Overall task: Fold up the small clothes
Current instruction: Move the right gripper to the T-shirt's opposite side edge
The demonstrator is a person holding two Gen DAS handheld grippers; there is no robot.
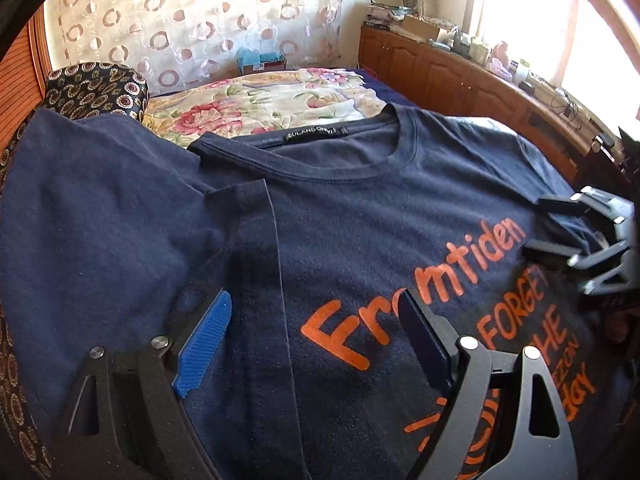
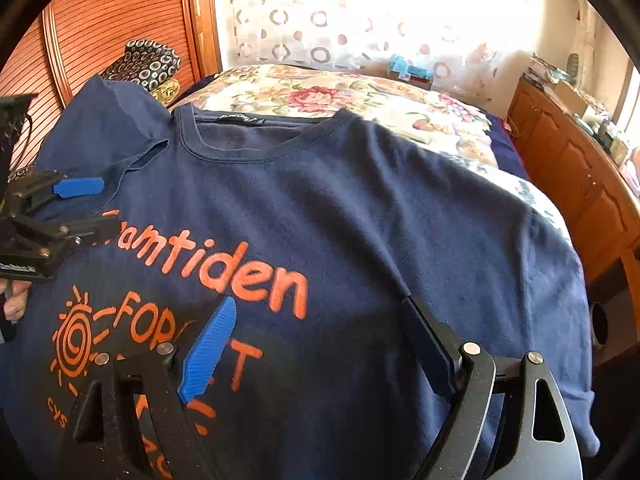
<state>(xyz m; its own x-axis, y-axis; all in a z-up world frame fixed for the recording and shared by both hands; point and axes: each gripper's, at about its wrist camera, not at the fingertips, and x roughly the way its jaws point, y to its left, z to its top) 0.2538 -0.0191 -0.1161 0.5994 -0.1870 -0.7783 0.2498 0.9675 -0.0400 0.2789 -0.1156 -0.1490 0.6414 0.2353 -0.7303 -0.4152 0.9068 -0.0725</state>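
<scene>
A navy T-shirt [image 2: 340,200] with orange lettering lies face up across the bed's [image 2: 360,92] near end, one sleeve [image 1: 248,216] folded inward, while the left tool [image 1: 316,316] and right tool [image 2: 320,320] hover spread above it, pinching nothing.

My left gripper [image 1: 316,308] covers part of the orange lettering [image 1: 404,304] on the navy T-shirt [image 1: 340,208], so I can't read the lower words. The shirt's hem runs off the bottom edge. The neck label [image 2: 239,119] is too small to read.
</scene>
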